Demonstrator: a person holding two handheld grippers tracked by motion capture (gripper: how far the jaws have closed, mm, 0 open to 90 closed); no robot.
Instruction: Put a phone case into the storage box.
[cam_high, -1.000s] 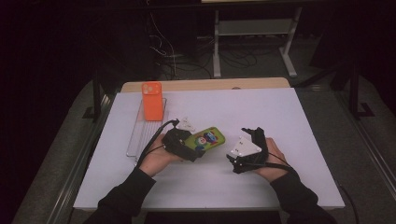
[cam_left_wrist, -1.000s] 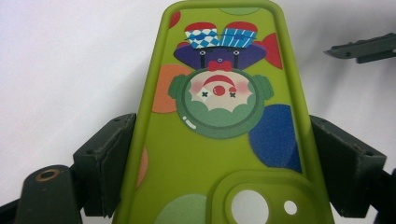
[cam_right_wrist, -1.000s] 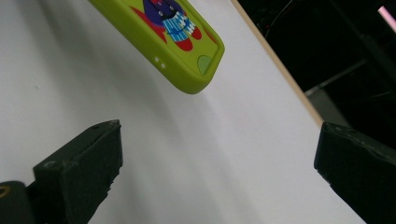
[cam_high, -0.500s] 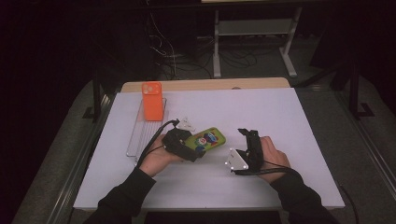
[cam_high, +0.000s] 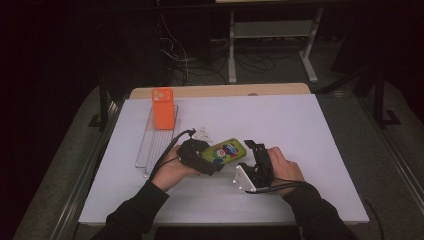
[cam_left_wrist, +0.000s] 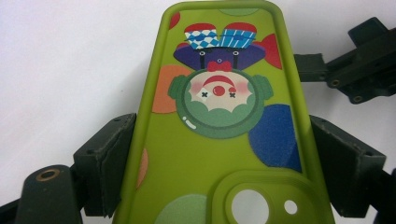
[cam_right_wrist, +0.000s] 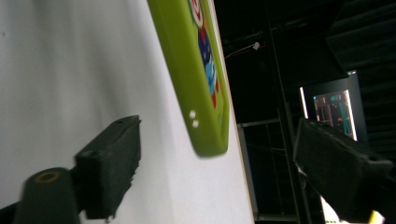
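Because the green phone case (cam_left_wrist: 219, 140) looks like thin, soft silicone, it should be light, bendy and fairly grippy, so its long side edges are the place to pinch. It is held just above the worktop (cam_high: 310, 130) near the person, with the left gripper (cam_high: 207, 162) clamped across its width at the camera-hole end. The right gripper (cam_high: 252, 152) has just been closing, but its jaws stand apart around the free end without touching it.
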